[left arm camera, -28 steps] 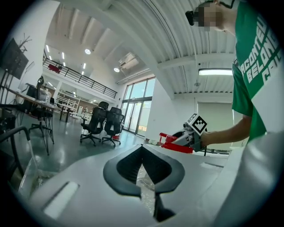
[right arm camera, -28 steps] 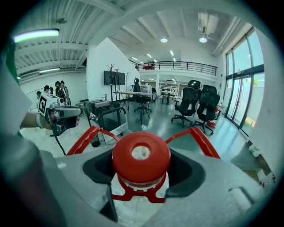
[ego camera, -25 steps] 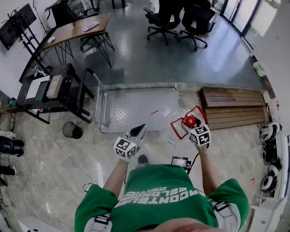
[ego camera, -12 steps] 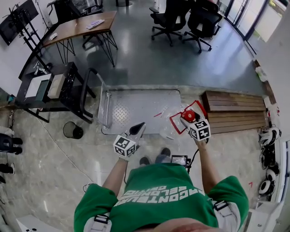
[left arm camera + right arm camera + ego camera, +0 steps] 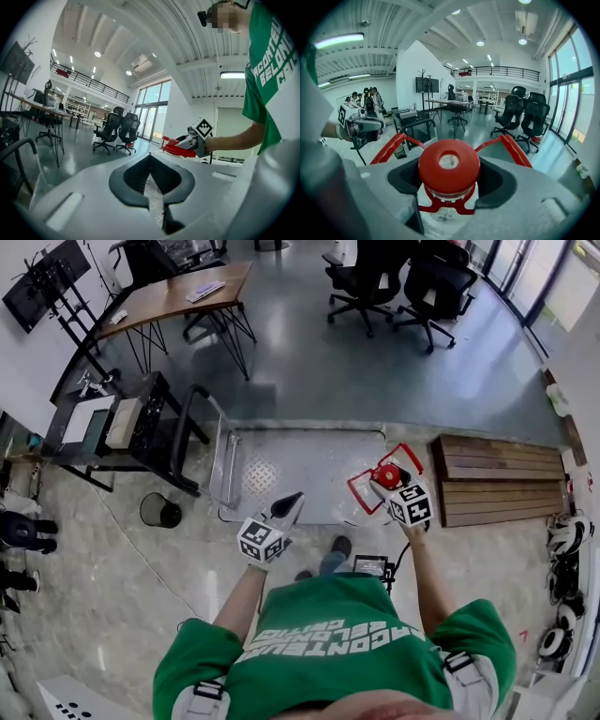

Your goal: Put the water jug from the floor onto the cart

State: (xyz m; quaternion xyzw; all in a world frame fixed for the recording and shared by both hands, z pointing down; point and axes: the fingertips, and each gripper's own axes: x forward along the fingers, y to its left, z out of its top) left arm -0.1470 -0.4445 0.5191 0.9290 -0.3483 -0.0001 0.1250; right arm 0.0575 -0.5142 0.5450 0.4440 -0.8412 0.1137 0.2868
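Floor (image 5: pixel 309 381): grey and polished in the far part, pale stone tile in the near part.
Cart (image 5: pixel 300 460): flat metal deck with a tread pattern. I find the deck bare. Its black push handle (image 5: pixel 192 427) stands upright at the left edge.
Wooden platform (image 5: pixel 502 479): slatted, lying on the floor just beside the cart's right edge.
Black rack (image 5: pixel 112 423): on the floor near the cart's handle end, with boxes on its top.
Water jug (image 5: pixel 386 474): clear body, red cap, red carrying loop (image 5: pixel 361 486). I find it held at the cart's right edge, close to the near right corner. The body is too transparent in the head view, so I cannot tell whether its base touches the deck or the floor.
Right claw (image 5: pixel 449 185): clenched on the jug's neck, one jaw on each side just beneath the red cap. The red loop rises on both sides of the cap.
Left claw (image 5: pixel 287 510): jaws brought together at the tips, grasping nothing I can name. A narrow slit below the tips shows a pale crinkled surface I cannot identify. In the head view the claw shows over the cart's near edge, apart from the jug.
Waste bin (image 5: pixel 159 510): black, on the floor near the cart's near left corner.
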